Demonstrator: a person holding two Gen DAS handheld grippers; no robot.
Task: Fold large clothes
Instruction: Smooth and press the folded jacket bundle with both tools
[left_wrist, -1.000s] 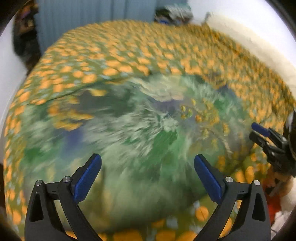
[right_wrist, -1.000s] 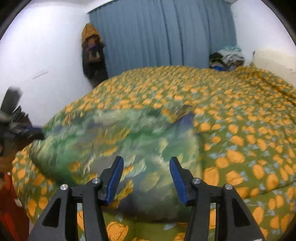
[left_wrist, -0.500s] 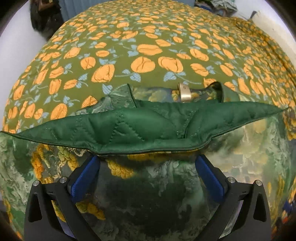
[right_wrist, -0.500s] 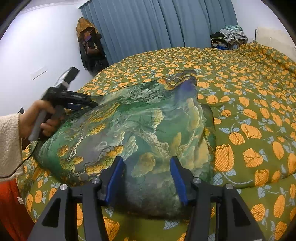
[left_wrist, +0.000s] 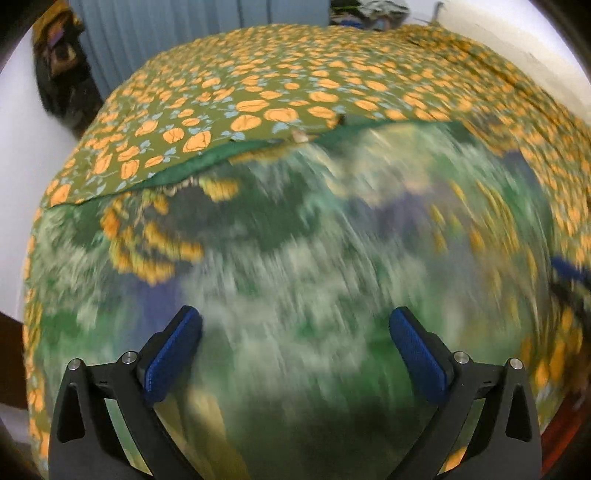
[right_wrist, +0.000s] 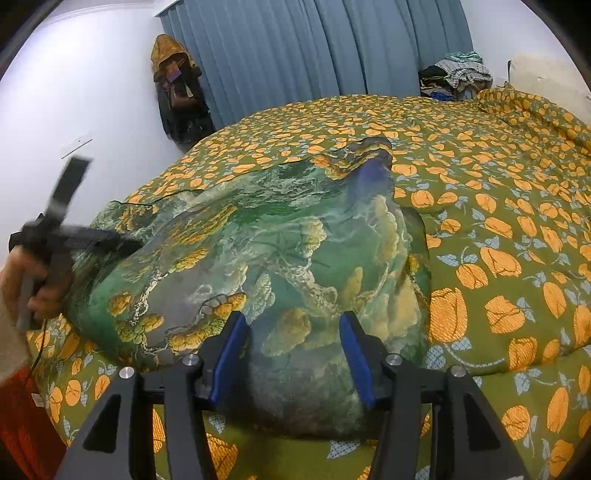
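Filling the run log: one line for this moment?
task: fold | jacket flat on bedspread | left tool open, above jacket | right tool open, at near edge

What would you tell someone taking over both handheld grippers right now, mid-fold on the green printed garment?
Left gripper: open, holding nothing, above the blurred fabric.
Right gripper: open, empty, at the garment's near edge.
The green landscape-print padded garment lies bunched on the olive bedspread with orange flowers; plain green lining shows along its far edge.
Done: garment is on the bed, roughly gathered.
Left: grip an edge or corners, flatten, fold. How many folds are made cannot be told.
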